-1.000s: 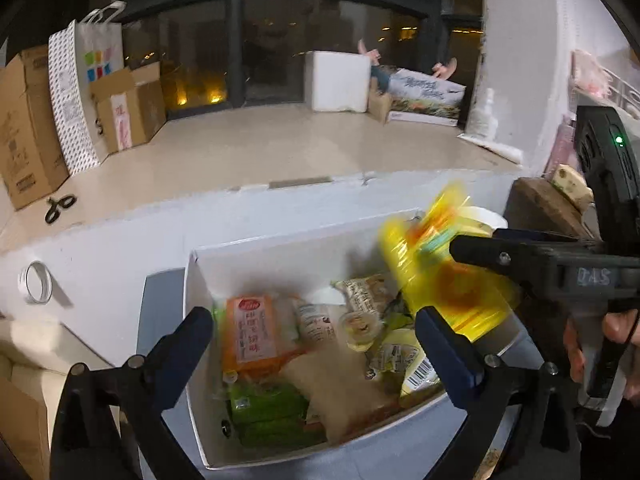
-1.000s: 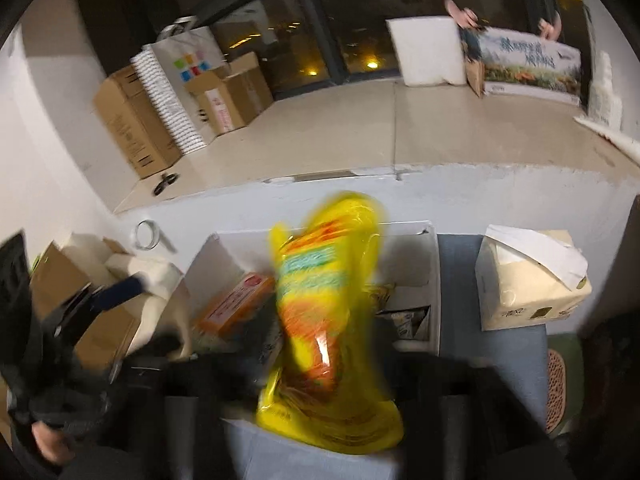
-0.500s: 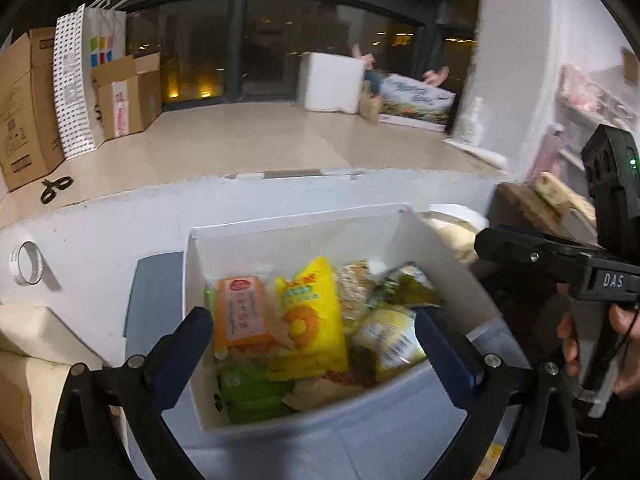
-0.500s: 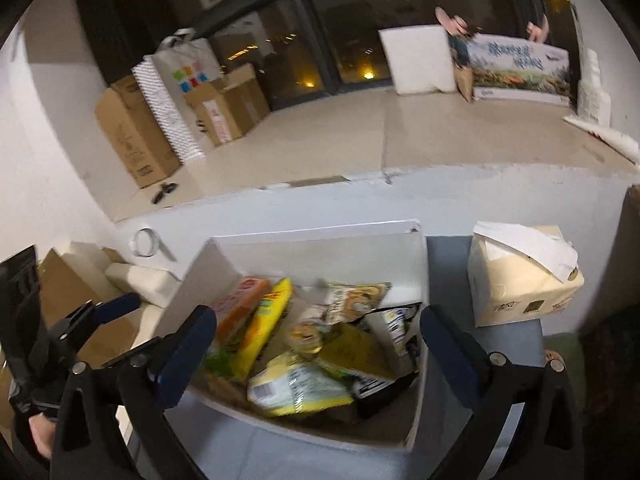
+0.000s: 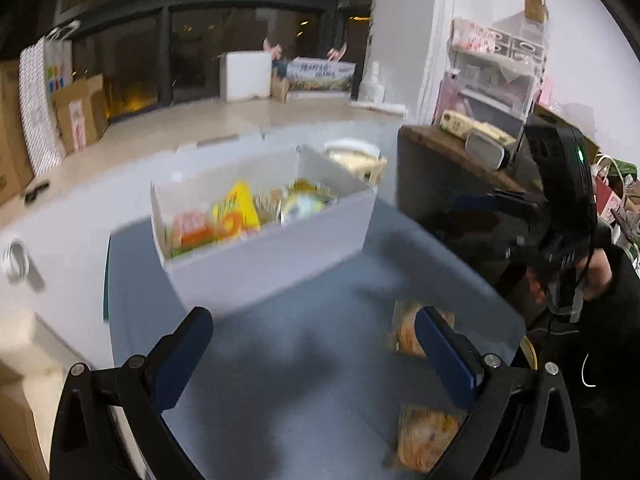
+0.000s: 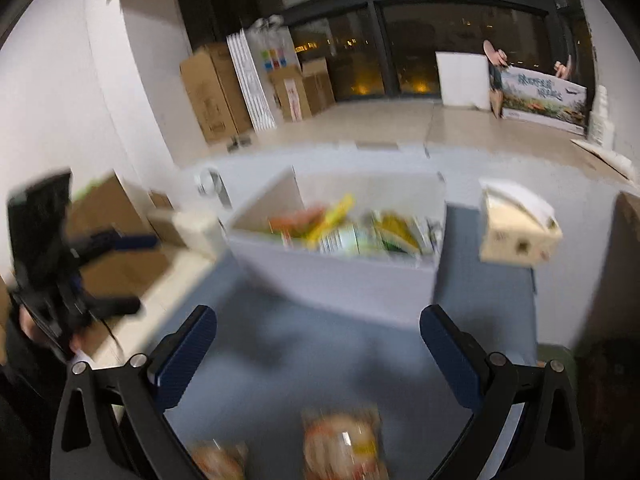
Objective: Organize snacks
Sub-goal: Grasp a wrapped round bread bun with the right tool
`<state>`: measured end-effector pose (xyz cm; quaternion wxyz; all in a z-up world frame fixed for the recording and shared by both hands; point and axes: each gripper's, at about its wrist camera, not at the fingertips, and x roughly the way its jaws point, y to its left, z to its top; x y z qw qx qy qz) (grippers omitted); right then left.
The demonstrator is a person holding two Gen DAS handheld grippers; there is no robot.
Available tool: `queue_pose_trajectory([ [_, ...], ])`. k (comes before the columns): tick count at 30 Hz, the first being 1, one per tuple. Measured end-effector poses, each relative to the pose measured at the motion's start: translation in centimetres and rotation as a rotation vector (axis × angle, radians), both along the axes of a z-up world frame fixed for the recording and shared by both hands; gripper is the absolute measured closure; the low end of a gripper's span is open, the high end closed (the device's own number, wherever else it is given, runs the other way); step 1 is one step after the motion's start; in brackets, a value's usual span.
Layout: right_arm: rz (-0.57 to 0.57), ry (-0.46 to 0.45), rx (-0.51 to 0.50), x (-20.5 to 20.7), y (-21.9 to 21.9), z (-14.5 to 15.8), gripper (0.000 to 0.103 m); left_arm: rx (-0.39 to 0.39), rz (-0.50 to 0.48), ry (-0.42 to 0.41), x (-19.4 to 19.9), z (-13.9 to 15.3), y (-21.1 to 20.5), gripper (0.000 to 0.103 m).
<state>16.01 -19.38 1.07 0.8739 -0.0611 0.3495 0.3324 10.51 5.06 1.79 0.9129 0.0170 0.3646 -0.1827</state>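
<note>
A white box [image 5: 272, 256] [image 6: 340, 276] full of snack packets stands on the blue-grey table top [image 5: 304, 368]. A yellow bag [image 5: 236, 212] lies inside it among orange and green packs. Two orange snack packets lie on the table near me, one [image 5: 404, 328] beside my left gripper's right finger and one [image 5: 424, 436] lower; they also show in the right wrist view [image 6: 344, 444] [image 6: 218, 460]. My left gripper [image 5: 316, 348] is open and empty. My right gripper [image 6: 318, 348] is open and empty, held back from the box.
A tissue box [image 6: 520, 232] stands right of the white box. A dark wooden stand [image 5: 448, 200] is at the right. A tape roll [image 5: 16, 260] lies on the ledge. Cardboard boxes [image 6: 212, 92] and a paper bag stand on the far ledge.
The right gripper let the yellow bag go into the box. Both grippers have since pulled back and risen, so the box looks farther and the two packets on the table have come into view.
</note>
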Motion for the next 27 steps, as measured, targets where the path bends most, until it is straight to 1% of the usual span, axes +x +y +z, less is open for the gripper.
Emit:
queue_pose_trajectory([
  [2, -0.011, 0.022, -0.038, -1.4, -0.5, -2.3, 0.000, 0.022, 0.027, -0.002, -1.7, -1.1, -0.2, 0.000],
  [4, -0.028, 0.079, -0.039, -2.6, -1.2, -4.7, 0.000, 0.031, 0.040, -0.010, -3.2, -1.9, -0.3, 0.000],
  [6, -0.037, 0.122, -0.039, -3.7, -1.6, -6.9, 0.000, 0.021, 0.048, 0.002, -4.5, -2.7, -0.3, 0.000],
  [9, -0.061, 0.149, -0.056, -4.5, -2.0, -9.2, 0.000, 0.004, 0.056, 0.029, -6.2, -3.8, -0.5, 0.000],
  [12, -0.063, 0.156, -0.087, -4.7, -1.8, -10.4, 0.000, 0.022, 0.058, 0.041, -7.4, -4.6, -1.1, 0.000],
  [14, -0.040, 0.169, -0.109, -4.3, -1.2, -11.0, 0.000, 0.018, 0.025, 0.059, -8.1, -5.3, -1.7, 0.000],
  [15, -0.045, 0.167, -0.133, -4.1, -1.1, -11.5, 0.000, 0.019, 0.017, 0.067, -8.2, -5.5, -2.0, 0.000],
  [20, -0.052, 0.157, -0.179, -2.6, -0.3, -12.8, 0.000, 0.052, -0.027, 0.096, -8.5, -6.7, -3.6, 0.000],
  [22, -0.048, 0.161, -0.197, -2.0, 0.0, -13.2, 0.000, 0.047, -0.041, 0.110, -8.3, -7.1, -4.1, 0.000],
  [23, -0.046, 0.169, -0.197, -1.8, 0.0, -13.4, 0.005, 0.049, -0.047, 0.114, -8.3, -7.2, -4.3, 0.000],
  [24, -0.053, 0.158, -0.203, -1.6, 0.0, -13.5, 0.008, 0.054, -0.052, 0.116, -8.2, -7.4, -4.6, 0.000],
  [25, -0.063, 0.136, -0.222, -1.6, 0.0, -13.3, 0.021, 0.058, -0.055, 0.119, -8.2, -7.5, -4.7, 0.000],
  [26, -0.059, 0.141, -0.223, -1.5, 0.0, -13.2, 0.027, 0.061, -0.058, 0.125, -8.1, -7.7, -4.9, 0.000],
  [27, -0.056, 0.149, -0.211, -1.4, -0.2, -13.1, 0.027, 0.062, -0.062, 0.129, -8.2, -7.8, -5.1, 0.000],
])
